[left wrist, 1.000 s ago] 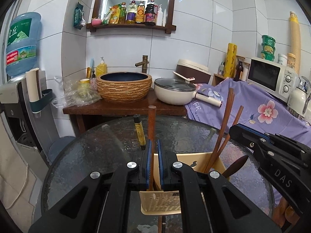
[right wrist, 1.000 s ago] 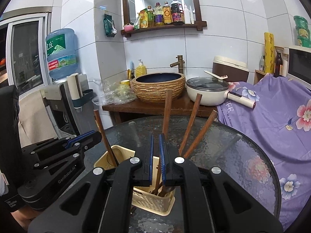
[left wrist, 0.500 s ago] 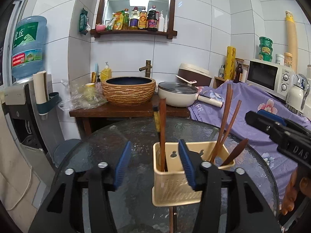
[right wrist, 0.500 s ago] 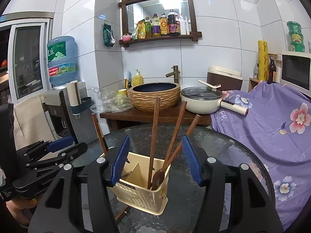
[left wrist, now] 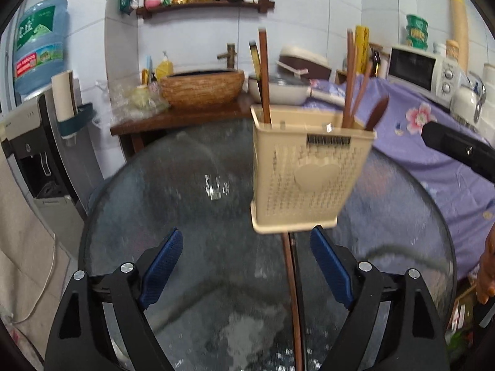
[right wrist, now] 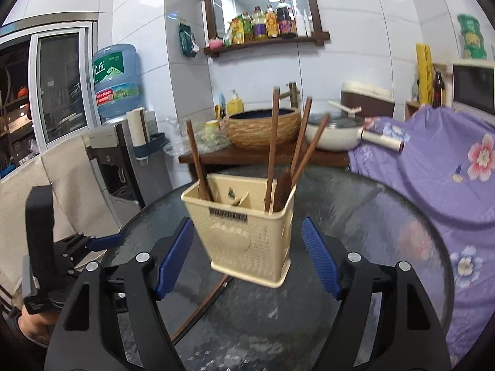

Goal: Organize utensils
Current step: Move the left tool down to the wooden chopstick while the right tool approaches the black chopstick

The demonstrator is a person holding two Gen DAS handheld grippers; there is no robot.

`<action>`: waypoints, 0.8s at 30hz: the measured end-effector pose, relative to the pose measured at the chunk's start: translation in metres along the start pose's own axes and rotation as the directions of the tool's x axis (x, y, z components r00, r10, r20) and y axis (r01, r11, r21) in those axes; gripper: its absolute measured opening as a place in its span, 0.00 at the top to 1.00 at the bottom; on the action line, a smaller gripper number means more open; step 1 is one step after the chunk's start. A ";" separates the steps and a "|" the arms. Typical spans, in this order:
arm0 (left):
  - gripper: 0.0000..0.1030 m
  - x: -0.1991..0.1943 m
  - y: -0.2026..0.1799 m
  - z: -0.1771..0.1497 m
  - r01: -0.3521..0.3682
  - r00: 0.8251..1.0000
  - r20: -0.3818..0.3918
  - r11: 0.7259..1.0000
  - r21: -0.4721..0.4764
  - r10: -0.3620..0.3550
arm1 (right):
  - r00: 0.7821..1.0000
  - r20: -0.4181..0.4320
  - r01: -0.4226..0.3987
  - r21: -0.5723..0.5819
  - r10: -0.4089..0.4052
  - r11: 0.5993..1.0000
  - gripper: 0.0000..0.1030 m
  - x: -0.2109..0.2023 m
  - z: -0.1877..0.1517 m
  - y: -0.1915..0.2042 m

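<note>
While both sets of jaws are opening with nothing between them, your chopsticks (right wrist: 271, 151) stand in the holder (right wrist: 247, 235).
Next, pick up the stick (left wrist: 292, 293) lying on the glass table (left wrist: 191, 216).

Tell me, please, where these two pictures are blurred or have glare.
Left wrist view: the beige utensil basket and glass table are smeared by motion blur; a glare patch sits on the glass. Right wrist view: milder blur on the basket; fisheye bends the walls.

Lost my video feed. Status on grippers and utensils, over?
Left gripper and right gripper opening, nothing between pads. Chopsticks and spoon upright in beige holder. One chopstick flat on glass table.
</note>
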State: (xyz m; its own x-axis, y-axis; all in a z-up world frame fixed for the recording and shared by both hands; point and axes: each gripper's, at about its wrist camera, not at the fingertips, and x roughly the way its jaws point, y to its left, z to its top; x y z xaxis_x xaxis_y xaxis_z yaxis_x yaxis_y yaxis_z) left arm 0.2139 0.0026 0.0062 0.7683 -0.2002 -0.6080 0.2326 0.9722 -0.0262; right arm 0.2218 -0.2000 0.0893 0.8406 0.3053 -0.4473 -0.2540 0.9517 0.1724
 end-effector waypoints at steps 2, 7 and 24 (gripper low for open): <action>0.23 0.006 -0.004 -0.016 0.013 0.999 -0.049 1.000 0.019 -0.012 | 1.000 -0.030 0.006 0.012 -0.006 1.000 0.27 0.003 -0.014 0.000; 0.37 0.018 -0.016 -0.040 0.042 0.991 -0.129 0.997 0.063 -0.033 | 0.992 -0.125 0.004 0.068 0.005 0.998 0.26 0.018 -0.048 -0.006; 0.52 0.037 -0.025 -0.071 0.081 0.970 -0.235 0.993 0.086 -0.058 | 0.976 -0.215 -0.009 0.117 0.035 0.993 0.26 0.032 -0.080 -0.006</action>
State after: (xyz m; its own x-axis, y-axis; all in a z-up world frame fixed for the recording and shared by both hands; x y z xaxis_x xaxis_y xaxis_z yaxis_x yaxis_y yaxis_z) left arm 0.1945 -0.0205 -0.0719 0.5913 -0.2225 -0.7751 0.3440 0.9389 -0.0071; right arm 0.2120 -0.1937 0.0033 0.7090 0.3376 -0.6191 -0.2042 0.9386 0.2780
